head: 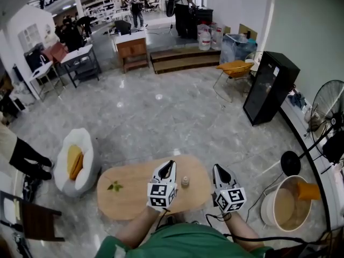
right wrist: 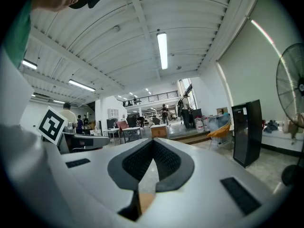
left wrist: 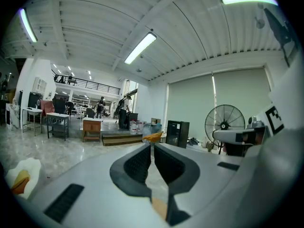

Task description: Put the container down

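Finds the container (head: 185, 181) upright on the table (head: 129, 200), between the left gripper (head: 171, 164) and right gripper (head: 216, 167). Held by neither. Both clenched tight, empty.

The oval table (head: 129, 200) at lower centre is pale matt wood; the floor (head: 161, 112), glossy grey stone. The left gripper (left wrist: 152, 145) and right gripper (right wrist: 153, 141) are smooth white plastic, ribbed black inside.

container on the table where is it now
In the head view the container stands on the oval wooden table, between the left gripper and the right gripper, closer to the left one.
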A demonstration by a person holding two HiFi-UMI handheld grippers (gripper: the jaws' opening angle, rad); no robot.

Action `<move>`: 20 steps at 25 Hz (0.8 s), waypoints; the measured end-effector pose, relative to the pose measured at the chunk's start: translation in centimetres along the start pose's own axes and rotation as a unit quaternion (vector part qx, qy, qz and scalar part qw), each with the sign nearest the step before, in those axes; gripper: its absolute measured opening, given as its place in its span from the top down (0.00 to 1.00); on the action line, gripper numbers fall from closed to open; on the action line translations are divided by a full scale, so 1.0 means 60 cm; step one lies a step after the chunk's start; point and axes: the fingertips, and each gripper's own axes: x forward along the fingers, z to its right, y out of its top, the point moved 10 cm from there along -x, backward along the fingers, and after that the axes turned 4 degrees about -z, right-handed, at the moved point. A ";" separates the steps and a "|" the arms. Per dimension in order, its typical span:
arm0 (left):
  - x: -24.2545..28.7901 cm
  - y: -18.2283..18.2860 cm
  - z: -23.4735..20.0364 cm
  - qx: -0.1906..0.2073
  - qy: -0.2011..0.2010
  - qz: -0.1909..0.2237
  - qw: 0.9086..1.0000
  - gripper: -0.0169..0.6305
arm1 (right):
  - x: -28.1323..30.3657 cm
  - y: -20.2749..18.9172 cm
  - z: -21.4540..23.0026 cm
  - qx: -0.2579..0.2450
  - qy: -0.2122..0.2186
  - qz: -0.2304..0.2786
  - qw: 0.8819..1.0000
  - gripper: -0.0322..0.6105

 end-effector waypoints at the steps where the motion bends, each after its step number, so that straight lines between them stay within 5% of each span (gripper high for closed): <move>1: 0.002 -0.001 0.002 0.001 -0.001 -0.001 1.000 0.92 | 0.000 0.000 0.003 0.000 0.000 0.000 1.000 0.93; 20: -0.005 -0.009 0.015 0.004 -0.001 -0.013 1.000 0.92 | -0.004 -0.007 0.001 0.002 0.006 -0.001 1.000 0.93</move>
